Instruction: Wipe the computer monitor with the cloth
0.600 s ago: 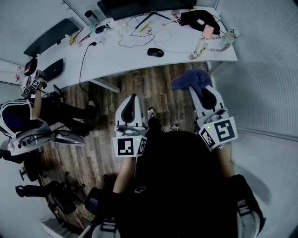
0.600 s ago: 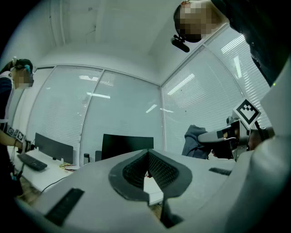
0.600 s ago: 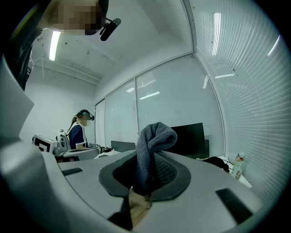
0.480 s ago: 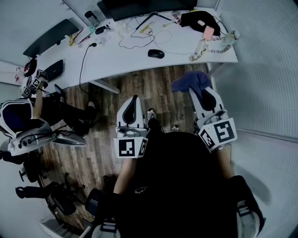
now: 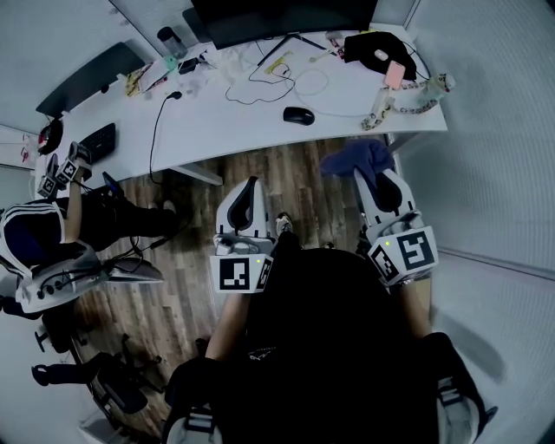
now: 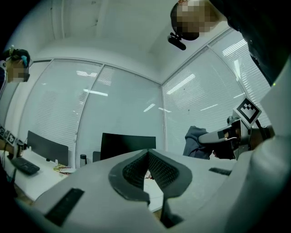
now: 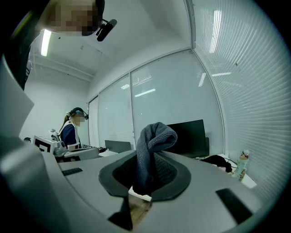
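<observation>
My right gripper (image 5: 375, 176) has its fingers clamped on a dark blue-grey cloth (image 7: 152, 150), which bunches up above the tips. I hold it over the wood floor (image 5: 199, 251), short of the white worktop (image 5: 217, 108). The black computer monitor (image 5: 286, 16) stands at the worktop's far edge, well apart from the cloth. My left gripper (image 5: 249, 189) hovers alongside, fingers pressed together on nothing.

The head camera looks steeply down over the left claw (image 5: 251, 182), right claw (image 5: 368, 175), floor (image 5: 286, 165) and white surface (image 5: 217, 108). Each claw camera rides close behind its own jaws, the right's looking past the cloth (image 7: 152, 150), and faces the monitor (image 5: 286, 17) at the surface's far edge. All three views share it.
</observation>
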Motion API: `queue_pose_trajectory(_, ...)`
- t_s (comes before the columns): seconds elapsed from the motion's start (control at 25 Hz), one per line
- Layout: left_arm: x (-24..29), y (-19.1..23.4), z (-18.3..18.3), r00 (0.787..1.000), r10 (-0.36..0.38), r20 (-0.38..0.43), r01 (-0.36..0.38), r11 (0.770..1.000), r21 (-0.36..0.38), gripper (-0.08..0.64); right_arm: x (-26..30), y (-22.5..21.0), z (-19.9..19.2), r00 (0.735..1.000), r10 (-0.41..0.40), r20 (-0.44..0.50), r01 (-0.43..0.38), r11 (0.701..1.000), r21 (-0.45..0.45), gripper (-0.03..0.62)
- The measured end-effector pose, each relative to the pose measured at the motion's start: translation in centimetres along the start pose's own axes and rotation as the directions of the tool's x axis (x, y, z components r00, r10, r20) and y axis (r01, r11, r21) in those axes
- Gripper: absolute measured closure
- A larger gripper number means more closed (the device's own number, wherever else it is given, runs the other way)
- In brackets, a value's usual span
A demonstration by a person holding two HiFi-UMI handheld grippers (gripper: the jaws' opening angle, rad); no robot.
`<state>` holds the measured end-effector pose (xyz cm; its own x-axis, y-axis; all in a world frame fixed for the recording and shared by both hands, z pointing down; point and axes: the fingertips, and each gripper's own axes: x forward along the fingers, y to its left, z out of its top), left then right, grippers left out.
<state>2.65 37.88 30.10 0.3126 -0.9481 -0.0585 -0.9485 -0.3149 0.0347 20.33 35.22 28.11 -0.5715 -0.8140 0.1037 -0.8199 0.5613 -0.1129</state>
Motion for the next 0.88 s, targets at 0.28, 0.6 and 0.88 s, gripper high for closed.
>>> queue_pose_trajectory(0.28, 4.1, 5.1, 0.3, 0.998, -0.058, 0.020, 0.058, 0.998, 0.022, 0.552, 5.9, 0.6, 1.2, 0.998, -0.052, 0.036, 0.053, 0.998, -0.022, 0.532)
queue_pose_trajectory(0.6, 7.3, 10.3, -0.5, 0.994, -0.106, 0.015, 0.106, 0.994, 0.021, 0.552, 11.4, 1.0, 1.0, 0.994, -0.106, 0.041, 0.106, 0.994, -0.005, 0.532)
queue_pose_trajectory(0.88, 9.6, 12.7, -1.6, 0.997, -0.082, -0.014, 0.082, 0.997, 0.000, 0.552, 14.3, -0.4, 0.8, 0.991, -0.134, 0.018, 0.133, 0.990, 0.047, 0.531)
